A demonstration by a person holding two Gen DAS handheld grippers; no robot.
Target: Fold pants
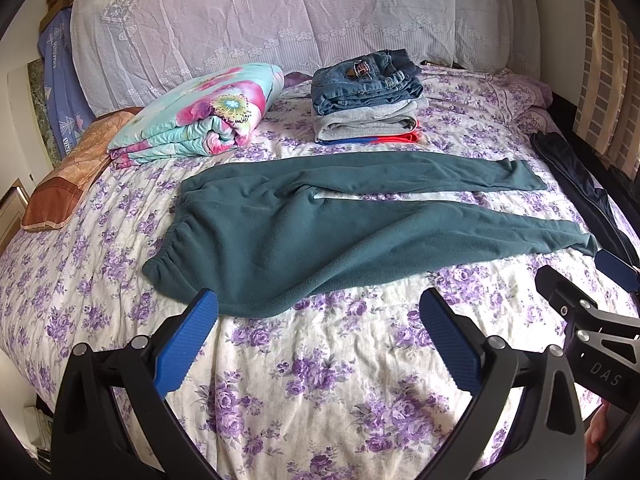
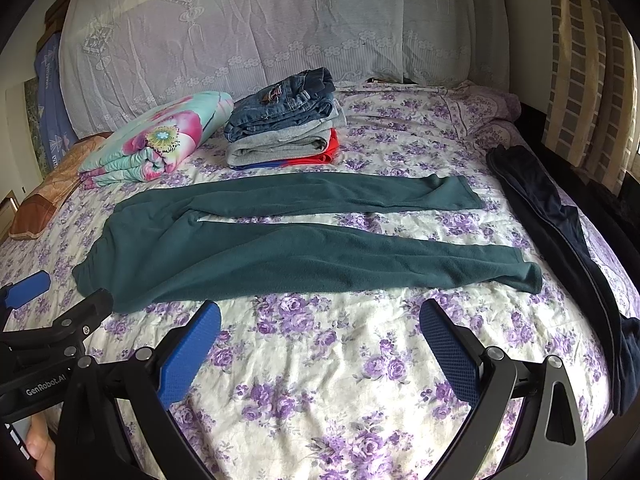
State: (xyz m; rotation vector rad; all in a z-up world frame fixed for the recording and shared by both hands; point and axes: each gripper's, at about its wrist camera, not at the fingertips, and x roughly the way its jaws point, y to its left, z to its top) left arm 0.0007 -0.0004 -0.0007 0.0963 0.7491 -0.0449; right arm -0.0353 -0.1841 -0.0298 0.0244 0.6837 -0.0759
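Pants point(image 1: 304, 220) lie flat on bed point(image 1: 320, 360), long axis crosswise: waistband left, cuffs right. Left gripper point(image 1: 318, 336) nearest waistband, right gripper point(image 2: 320, 340) nearer cuffs. Both sets of fingers wide, empty.

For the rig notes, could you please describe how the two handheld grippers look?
Both the left gripper and right gripper have black, cut-out frames with silver rivets and ribbed blue finger pads. White lettering marks their bodies: "GenRobot.AI" on the left, "DAS" on the right.
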